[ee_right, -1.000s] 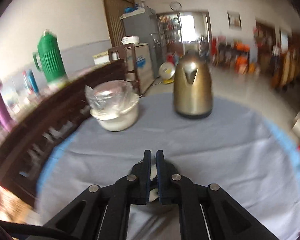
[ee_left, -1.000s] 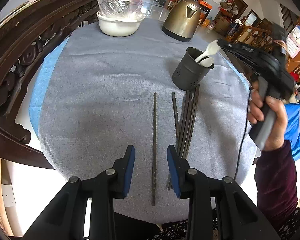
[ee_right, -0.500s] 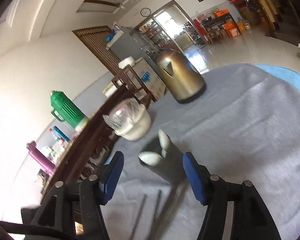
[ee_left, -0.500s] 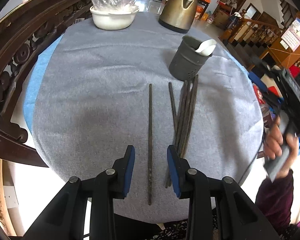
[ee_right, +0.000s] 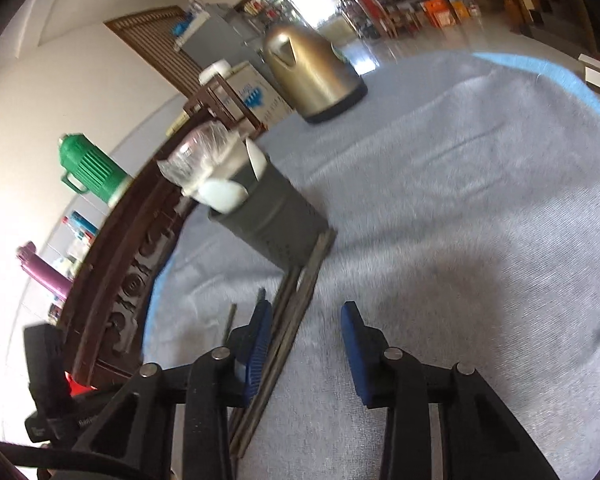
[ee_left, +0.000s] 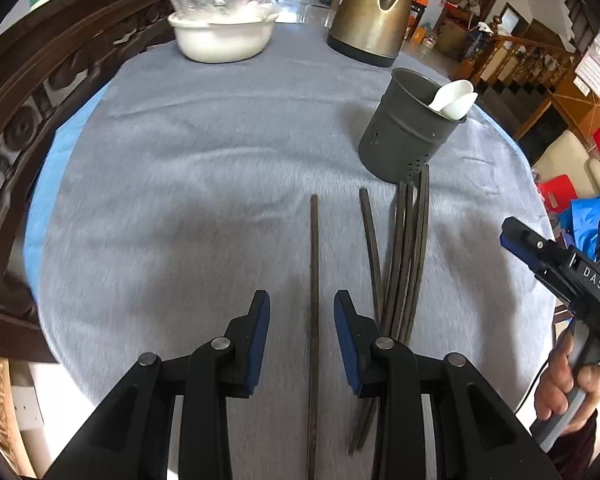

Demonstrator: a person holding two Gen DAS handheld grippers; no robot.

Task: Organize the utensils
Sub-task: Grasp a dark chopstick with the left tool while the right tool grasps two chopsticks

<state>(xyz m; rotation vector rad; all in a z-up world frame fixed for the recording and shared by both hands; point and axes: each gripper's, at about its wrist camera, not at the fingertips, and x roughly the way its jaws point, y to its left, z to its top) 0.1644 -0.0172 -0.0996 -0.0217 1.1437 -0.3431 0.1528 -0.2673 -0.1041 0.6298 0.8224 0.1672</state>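
Observation:
A grey perforated utensil holder [ee_left: 408, 132] stands on the grey cloth with white spoons [ee_left: 454, 98] in it; it also shows in the right wrist view [ee_right: 276, 216]. A single dark chopstick [ee_left: 313, 300] lies between the jaws of my open left gripper [ee_left: 302, 336], above the cloth. A bundle of several dark chopsticks [ee_left: 406, 248] lies just right of it, ending at the holder's base. My right gripper [ee_right: 306, 344] is open and empty, low over the cloth, with the bundle [ee_right: 296, 300] by its left finger. It shows at the right edge in the left wrist view [ee_left: 556, 268].
A white bowl covered in plastic wrap [ee_left: 222, 32] and a brass kettle [ee_left: 370, 20] stand at the far side of the round table. A carved dark wooden rail [ee_left: 32, 92] runs along the left. A green thermos [ee_right: 90, 170] stands beyond the rail.
My right gripper let go of a white spoon in the holder, opened, and drew back down to the table's near right. My left gripper moved slightly forward along the single chopstick.

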